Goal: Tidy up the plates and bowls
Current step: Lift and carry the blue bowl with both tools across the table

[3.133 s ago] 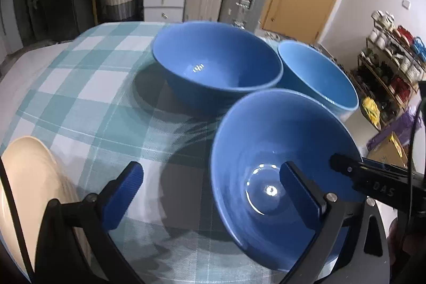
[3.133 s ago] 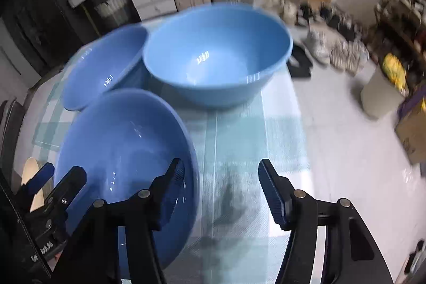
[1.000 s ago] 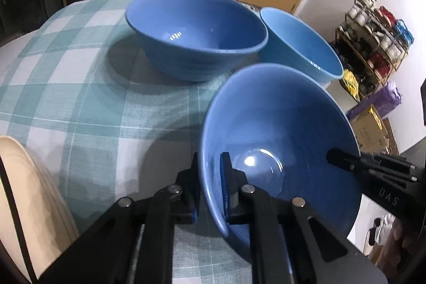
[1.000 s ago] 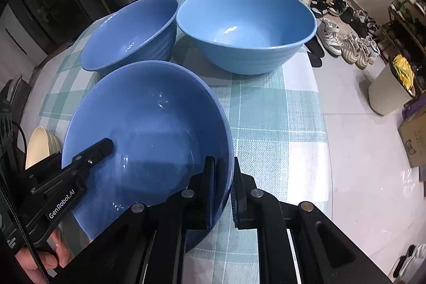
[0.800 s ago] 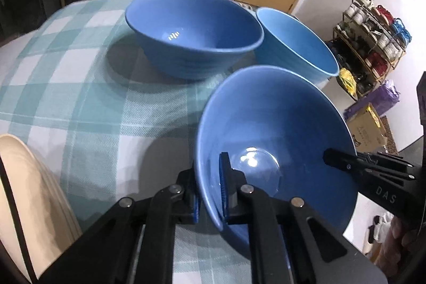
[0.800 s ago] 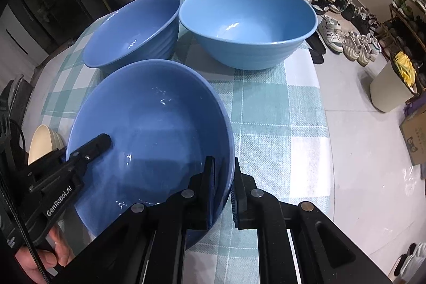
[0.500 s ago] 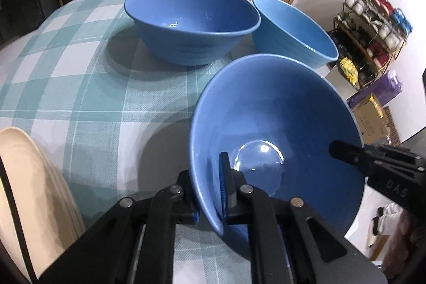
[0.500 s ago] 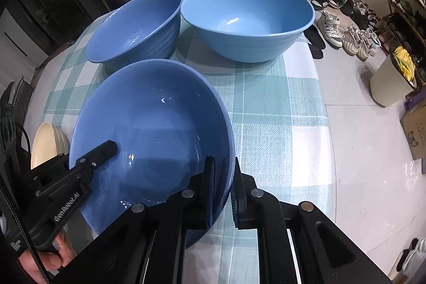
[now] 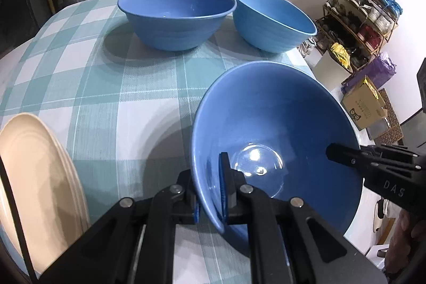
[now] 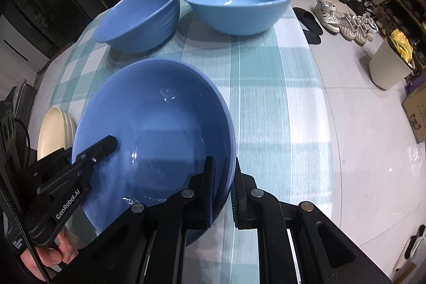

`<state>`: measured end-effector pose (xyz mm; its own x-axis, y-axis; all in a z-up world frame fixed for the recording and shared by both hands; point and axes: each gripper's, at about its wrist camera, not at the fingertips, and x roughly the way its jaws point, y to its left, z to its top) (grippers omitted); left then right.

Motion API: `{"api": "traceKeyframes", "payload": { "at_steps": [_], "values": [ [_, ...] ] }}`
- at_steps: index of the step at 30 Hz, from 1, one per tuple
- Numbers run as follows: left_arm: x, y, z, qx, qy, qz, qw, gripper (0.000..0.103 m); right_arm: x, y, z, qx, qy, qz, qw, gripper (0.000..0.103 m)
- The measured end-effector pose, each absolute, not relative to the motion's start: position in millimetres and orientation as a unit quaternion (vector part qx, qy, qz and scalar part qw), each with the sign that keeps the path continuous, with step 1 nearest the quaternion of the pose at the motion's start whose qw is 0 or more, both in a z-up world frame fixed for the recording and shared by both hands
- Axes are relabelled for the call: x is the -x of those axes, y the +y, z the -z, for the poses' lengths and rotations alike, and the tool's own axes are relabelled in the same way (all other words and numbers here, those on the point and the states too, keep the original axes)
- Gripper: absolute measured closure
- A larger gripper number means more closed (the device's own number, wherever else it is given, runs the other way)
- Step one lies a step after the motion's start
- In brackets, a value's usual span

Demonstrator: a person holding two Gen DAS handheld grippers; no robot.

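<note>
Left wrist view shows the left gripper (image 9: 210, 193) clamped on the near rim of a dark blue bowl (image 9: 269, 129), one finger inside the wall and one outside, the jaws nearly together with only the bowl's wall between them. On the opposite rim, the right gripper (image 10: 222, 185) pinches the same bowl in the same way, so the bowl hangs between the two hands, tilted and seemingly lifted off the checked tablecloth (image 9: 111, 81), above the table's near right part. Whether its base is fully clear of the cloth I cannot tell.

Two more bowls stand upright at the far end of the table: a second dark blue bowl (image 9: 175, 12) on the left and a lighter blue bowl (image 9: 271, 17) on the right, close together but not clearly touching. A stack of cream plates (image 9: 34, 177) sits at the near left edge.

The step in hand looks like carrying the held bowl toward a far bowl to nest it. To do that well, both hands should travel together at matching height so the rim is not twisted between the two grips. Level the bowl before lowering, centre it over the target, bring it down gently until it seats, and only then release, one side shortly after the other. Thin rim grips on glazed ware can slip, so avoid jerks.
</note>
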<state>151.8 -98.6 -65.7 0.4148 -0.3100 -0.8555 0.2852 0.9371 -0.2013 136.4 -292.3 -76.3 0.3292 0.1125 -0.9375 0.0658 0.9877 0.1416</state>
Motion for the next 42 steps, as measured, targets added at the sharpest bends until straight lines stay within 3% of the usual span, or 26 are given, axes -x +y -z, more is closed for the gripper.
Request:
{"api": "traceKeyframes", "payload": {
  "at_steps": [17, 35, 38, 40, 42],
  "values": [
    [-101.7, -80.6, 71.1, 0.041, 0.51, 0.189, 0.838, 0.095, -70.9, -280.7, 78.1, -0.102, 0.583, -0.027, 0.805, 0.092],
    [-96.5, -66.9, 70.4, 0.048, 0.507, 0.192, 0.839, 0.094, -59.9, -266.0, 78.7, -0.082, 0.592, -0.031, 0.801, 0.09],
    [-98.2, -60.7, 68.0, 0.047, 0.499, 0.176, 0.847, 0.088, -60.5, -264.2, 74.3, -0.059, 0.573, -0.023, 0.817, 0.085],
    [-98.3, -57.4, 66.1, 0.047, 0.498, 0.163, 0.851, 0.077, -61.5, -266.0, 73.1, -0.062, 0.564, -0.026, 0.823, 0.085],
    [-93.4, -50.6, 54.2, 0.06, 0.473, 0.151, 0.866, 0.055, -61.7, -268.3, 70.6, -0.077, 0.548, -0.041, 0.832, 0.081]
  ]
}}
